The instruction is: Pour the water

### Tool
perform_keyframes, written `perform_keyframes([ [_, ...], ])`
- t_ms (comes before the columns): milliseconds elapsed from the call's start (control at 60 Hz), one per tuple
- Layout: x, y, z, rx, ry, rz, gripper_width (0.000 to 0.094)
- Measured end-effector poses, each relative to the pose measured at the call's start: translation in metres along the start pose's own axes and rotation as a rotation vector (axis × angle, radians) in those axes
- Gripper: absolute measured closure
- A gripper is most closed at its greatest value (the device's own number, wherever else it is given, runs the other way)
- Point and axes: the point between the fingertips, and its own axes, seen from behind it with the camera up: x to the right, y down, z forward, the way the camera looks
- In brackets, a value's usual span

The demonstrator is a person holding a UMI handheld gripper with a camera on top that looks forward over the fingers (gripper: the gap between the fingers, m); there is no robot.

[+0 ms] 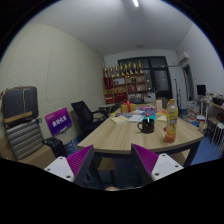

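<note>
My gripper (112,163) hangs open, its two purple pads (80,158) spread wide with nothing between them. Well beyond the fingers I see a wooden desk (125,136). On it stand a dark mug (147,125) and, just beside it, a tall bottle (171,121) of orange liquid. A black office chair (84,116) sits beside the desk, shelves (126,82) line the far wall.

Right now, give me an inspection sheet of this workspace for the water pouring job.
Surface: wooden table, beyond the tool.
Job's things: bottle with orange contents upright near the table's edge; dark cup beside it.
Clutter: papers and small items further along the table.
Tool: tool open, nothing between its fingers, short of the table.
Cables: nothing seen.
Surroundings: office chair, shelves against the far wall, cabinet at the side.
</note>
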Motion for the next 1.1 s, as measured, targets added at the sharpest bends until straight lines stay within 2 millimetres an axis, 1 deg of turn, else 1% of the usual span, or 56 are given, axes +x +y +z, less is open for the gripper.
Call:
perform_keyframes([
  [83, 0.01, -0.003, 0.002, 0.006, 0.014, -0.008, 0.0105],
  [100, 0.011, 0.001, 0.001, 0.009, 0.019, -0.01, 0.0105],
  [117, 0.014, 0.0, 0.001, 0.011, 0.023, -0.01, 0.0107],
  [133, 0.017, -0.003, -0.003, 0.011, 0.028, -0.008, 0.0107],
  [167, 0.023, -0.004, -0.001, 0.014, 0.038, -0.009, 0.0111],
  [183, 0.027, -0.004, 0.0, 0.017, 0.043, -0.011, 0.011],
  [200, 0.034, -0.002, 0.006, 0.021, 0.048, -0.017, 0.011],
  [267, 0.062, -0.002, 0.009, 0.034, 0.08, -0.045, 0.0103],
  [317, 0.091, -0.006, 0.016, 0.053, 0.114, -0.068, 0.0101],
  [433, 0.176, -0.015, 0.041, 0.102, 0.231, -0.112, 0.0102],
  [450, 0.185, -0.014, 0.039, 0.104, 0.246, -0.117, 0.0099],
  [467, 0.197, -0.017, 0.049, 0.106, 0.258, -0.121, 0.01],
  [517, 0.227, -0.018, 0.067, 0.108, 0.289, -0.13, 0.0103],
  [533, 0.234, -0.015, 0.069, 0.106, 0.297, -0.131, 0.0102],
  [550, 0.242, -0.014, 0.075, 0.104, 0.303, -0.13, 0.0105],
  [567, 0.256, -0.015, 0.08, 0.104, 0.307, -0.13, 0.0101],
  [583, 0.256, -0.019, 0.091, 0.102, 0.312, -0.131, 0.0103],
  [600, 0.268, -0.016, 0.094, 0.103, 0.311, -0.131, 0.0104],
  [617, 0.267, -0.02, 0.105, 0.1, 0.314, -0.133, 0.0102],
  [683, 0.286, -0.02, 0.136, 0.095, 0.322, -0.139, 0.0104],
  [700, 0.298, -0.018, 0.14, 0.098, 0.327, -0.137, 0.0108],
  [717, 0.302, -0.017, 0.149, 0.101, 0.335, -0.134, 0.0103],
  [733, 0.303, -0.022, 0.156, 0.102, 0.342, -0.129, 0.0103],
  [783, 0.317, -0.025, 0.173, 0.114, 0.359, -0.113, 0.0101],
  [817, 0.327, -0.024, 0.189, 0.113, 0.367, -0.1, 0.0102],
  [850, 0.335, -0.024, 0.2, 0.114, 0.372, -0.085, 0.0103],
  [867, 0.335, -0.024, 0.208, 0.119, 0.375, -0.077, 0.0105],
  [917, 0.345, -0.02, 0.22, 0.108, 0.388, -0.055, 0.0339],
  [950, 0.35, -0.019, 0.223, 0.117, 0.38, -0.039, 0.0494],
  [1000, 0.356, -0.022, 0.225, 0.146, 0.396, -0.04, 0.0504],
  [1017, 0.356, -0.022, 0.232, 0.154, 0.398, -0.047, 0.0509],
  [1050, 0.353, -0.023, 0.229, 0.161, 0.401, -0.068, 0.0517],
  [1083, 0.351, -0.025, 0.227, 0.171, 0.396, -0.088, 0.0505],
  [1100, 0.351, -0.025, 0.227, 0.173, 0.393, -0.096, 0.0545],
])
